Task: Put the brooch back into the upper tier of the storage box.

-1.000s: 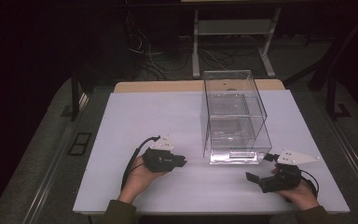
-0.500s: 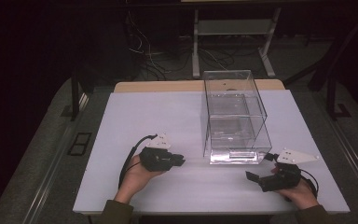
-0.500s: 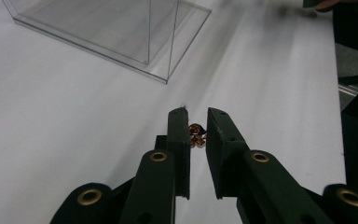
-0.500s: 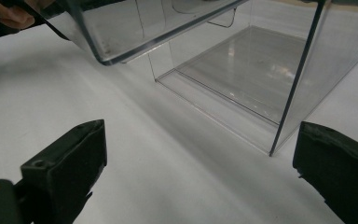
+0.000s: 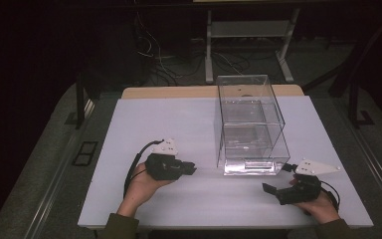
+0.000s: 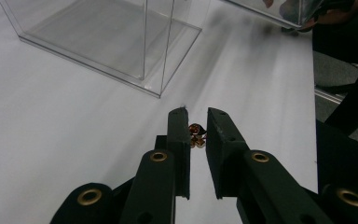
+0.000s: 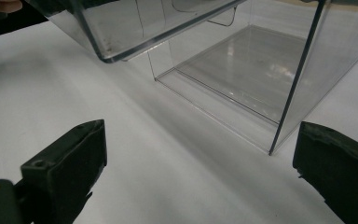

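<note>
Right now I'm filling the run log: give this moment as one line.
left gripper: nearly shut, small copper piece between jaws | right gripper: open | clear box: on table, untouched

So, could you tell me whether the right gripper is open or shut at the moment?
Open. In the right gripper view its two black jaws stand far apart with nothing between them, and the right gripper rests near the clear box.

Black tools (brass eyelets), grey plates, olive sleeves.
</note>
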Available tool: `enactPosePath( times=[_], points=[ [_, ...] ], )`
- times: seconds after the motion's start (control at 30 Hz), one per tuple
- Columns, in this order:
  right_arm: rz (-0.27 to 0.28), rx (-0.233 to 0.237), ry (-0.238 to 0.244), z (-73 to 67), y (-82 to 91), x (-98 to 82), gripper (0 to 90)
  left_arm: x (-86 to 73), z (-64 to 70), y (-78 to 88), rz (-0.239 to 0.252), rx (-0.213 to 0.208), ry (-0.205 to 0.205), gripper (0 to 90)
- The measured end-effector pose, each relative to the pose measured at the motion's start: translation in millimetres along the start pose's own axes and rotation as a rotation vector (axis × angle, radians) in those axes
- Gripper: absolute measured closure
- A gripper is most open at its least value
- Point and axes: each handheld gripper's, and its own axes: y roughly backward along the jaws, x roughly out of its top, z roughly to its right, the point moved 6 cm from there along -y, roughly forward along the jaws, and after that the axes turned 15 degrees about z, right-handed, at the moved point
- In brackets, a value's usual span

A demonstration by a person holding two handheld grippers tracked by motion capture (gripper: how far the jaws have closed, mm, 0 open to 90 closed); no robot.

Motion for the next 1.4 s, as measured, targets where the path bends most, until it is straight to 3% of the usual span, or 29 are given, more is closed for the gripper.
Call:
enactPosePath(
  times=[0.57, 1.4],
  points=[
    [-0.005, -0.002, -0.008, 0.0, -0.3, -0.4, 2.7, 19.3, 2.6, 6.3, 0.020, -0.037, 0.007, 78.8],
    [0.003, -0.009, -0.013, -0.7, 0.3, 0.0, 2.7, 76.6, 10.0, 21.8, 0.044, -0.094, -0.027, 78.8]
  ],
)
